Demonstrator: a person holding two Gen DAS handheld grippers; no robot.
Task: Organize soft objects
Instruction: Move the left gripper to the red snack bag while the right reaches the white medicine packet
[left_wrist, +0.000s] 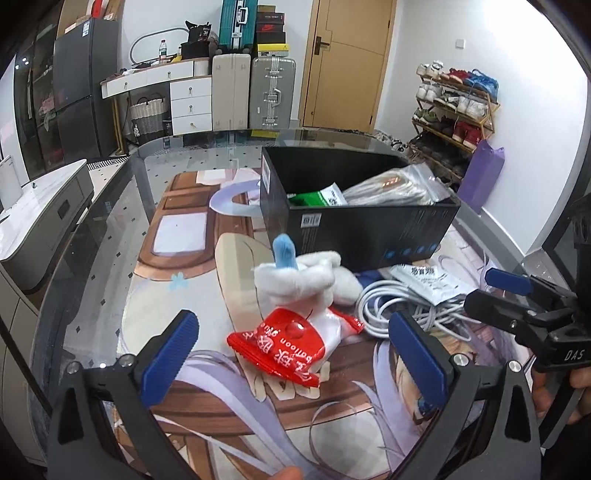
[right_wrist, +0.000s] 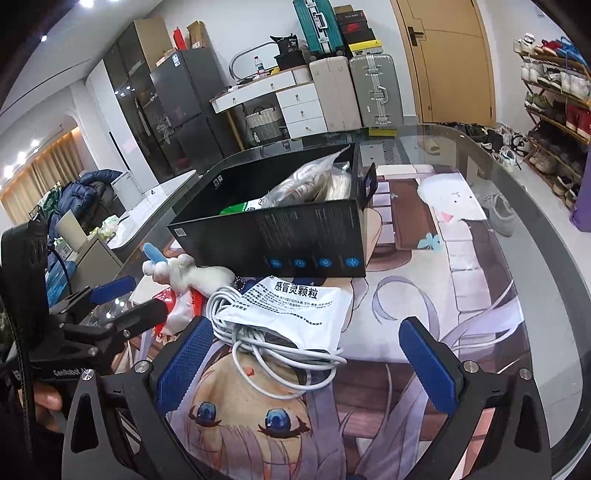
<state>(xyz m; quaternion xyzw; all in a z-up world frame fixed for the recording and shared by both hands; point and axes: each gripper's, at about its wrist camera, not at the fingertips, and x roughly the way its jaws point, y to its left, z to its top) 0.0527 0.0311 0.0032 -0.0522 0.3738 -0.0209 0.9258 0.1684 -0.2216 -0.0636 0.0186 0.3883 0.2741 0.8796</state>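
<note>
A black box (left_wrist: 354, 221) sits on the glass table (left_wrist: 110, 229), on top of a big cartoon mat (left_wrist: 192, 229). Inside the box I can see a clear plastic bag (left_wrist: 399, 188) and a green and white packet (left_wrist: 317, 197).

The left gripper (left_wrist: 295, 350) has its blue jaws spread wide, holding nothing. Between them, toward 12 o'clock, lies a red and white balloon pack (left_wrist: 291, 347). A white plush toy (left_wrist: 306, 277) with a blue tip lies just behind the pack, touching it and close to the front of the box.

The right gripper (right_wrist: 306, 365) also has its jaws wide and holds nothing. A coiled white cable (right_wrist: 266, 339) lies between its fingers at 12 o'clock. A white medicine packet (right_wrist: 299, 306) rests on top of the cable, just in front of the box. From this side, the plush toy (right_wrist: 184, 273) is off at 10 o'clock, next to the box's corner.
</note>
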